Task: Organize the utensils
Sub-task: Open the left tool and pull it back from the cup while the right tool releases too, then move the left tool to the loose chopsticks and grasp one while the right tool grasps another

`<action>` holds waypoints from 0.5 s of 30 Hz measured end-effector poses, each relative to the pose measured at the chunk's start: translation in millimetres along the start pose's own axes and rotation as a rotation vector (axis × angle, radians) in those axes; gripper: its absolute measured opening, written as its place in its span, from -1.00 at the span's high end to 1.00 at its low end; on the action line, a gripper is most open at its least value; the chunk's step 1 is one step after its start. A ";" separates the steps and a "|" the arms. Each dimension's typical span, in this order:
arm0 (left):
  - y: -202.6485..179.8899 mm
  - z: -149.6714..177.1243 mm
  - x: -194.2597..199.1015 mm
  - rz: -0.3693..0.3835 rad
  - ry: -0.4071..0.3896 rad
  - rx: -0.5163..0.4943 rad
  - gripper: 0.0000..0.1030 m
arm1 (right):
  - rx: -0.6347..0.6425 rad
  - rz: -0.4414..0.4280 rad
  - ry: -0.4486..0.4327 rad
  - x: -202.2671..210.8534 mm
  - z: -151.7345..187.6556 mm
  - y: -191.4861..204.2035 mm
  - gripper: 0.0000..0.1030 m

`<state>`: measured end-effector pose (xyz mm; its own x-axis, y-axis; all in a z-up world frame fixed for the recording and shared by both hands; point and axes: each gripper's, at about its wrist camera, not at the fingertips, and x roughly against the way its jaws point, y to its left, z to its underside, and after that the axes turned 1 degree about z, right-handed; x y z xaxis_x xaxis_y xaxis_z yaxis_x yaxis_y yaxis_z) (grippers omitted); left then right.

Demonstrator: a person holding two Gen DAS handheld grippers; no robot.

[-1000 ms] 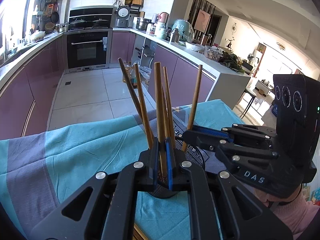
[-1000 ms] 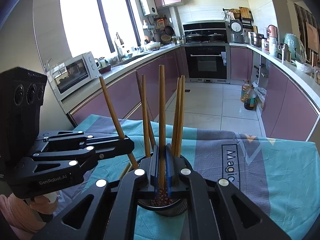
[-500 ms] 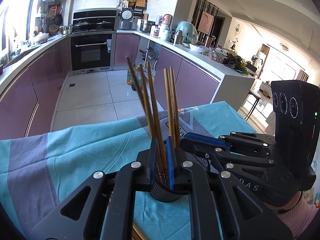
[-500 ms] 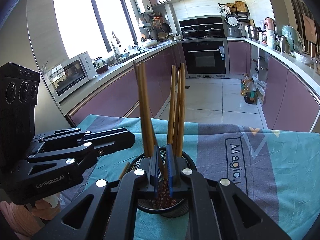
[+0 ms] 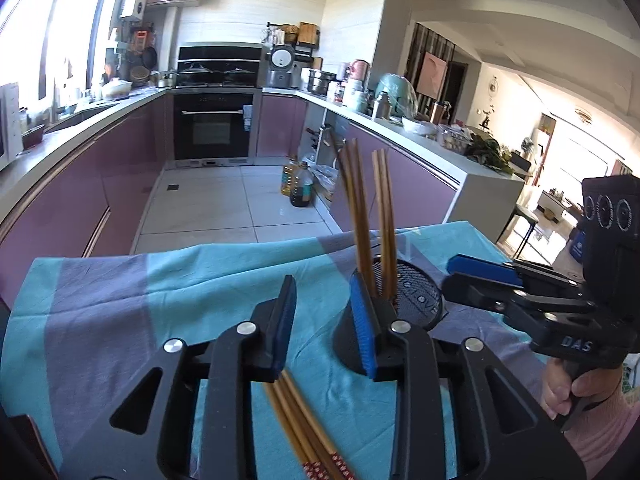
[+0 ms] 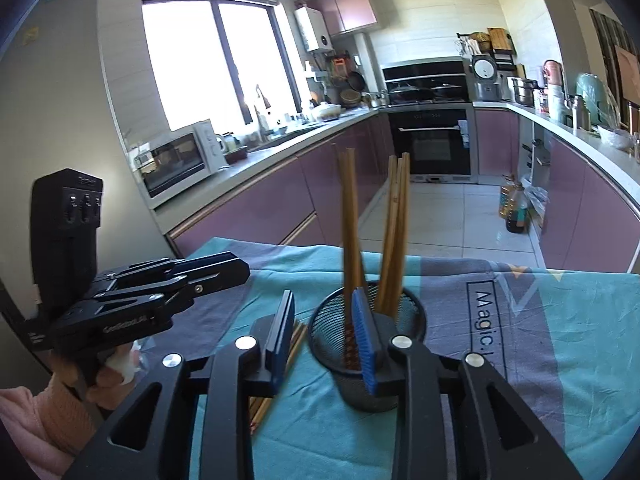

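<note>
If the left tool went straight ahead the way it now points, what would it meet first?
Probably the teal tablecloth: nothing stands between the left tool's open jaws. Its right finger already sits against the black mesh holder, which stands just right of that line, so it might scrape it; depth is unclear.

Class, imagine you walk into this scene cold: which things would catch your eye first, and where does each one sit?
First, the bundle of wooden chopsticks standing upright in the black mesh holder on the teal and grey cloth. Next, the right gripper just in front of it, jaws parted and empty, with the left gripper alongside at the left. More chopsticks lie flat on the cloth beside the holder.
</note>
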<state>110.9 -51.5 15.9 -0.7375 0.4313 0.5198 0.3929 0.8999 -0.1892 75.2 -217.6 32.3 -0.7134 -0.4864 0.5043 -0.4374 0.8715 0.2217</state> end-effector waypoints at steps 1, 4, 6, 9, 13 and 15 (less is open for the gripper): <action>4.2 3.7 3.6 -0.008 -0.003 0.010 0.42 | 0.003 -0.005 0.001 0.6 3.3 3.1 0.42; 15.9 19.0 15.2 -0.025 -0.001 0.028 0.42 | 0.006 -0.020 0.024 -2.6 13.7 11.0 0.34; 21.4 29.4 20.8 -0.033 0.006 0.033 0.42 | 0.009 -0.025 0.049 -7.6 22.5 15.5 0.31; 27.0 45.1 23.1 -0.058 0.025 0.035 0.42 | 0.004 -0.037 0.096 -19.0 33.9 21.2 0.30; 31.7 69.2 20.6 -0.070 0.072 0.039 0.42 | -0.001 -0.050 0.164 -36.8 49.5 28.5 0.30; 34.3 80.6 16.2 -0.073 0.104 0.041 0.42 | -0.006 -0.049 0.196 -46.6 56.8 31.0 0.30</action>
<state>68.1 -8.4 -49.3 -0.7013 0.3576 0.6167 0.3158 0.9314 -0.1810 63.8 -171.5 -31.8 -0.5709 -0.5071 0.6457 -0.4653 0.8478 0.2544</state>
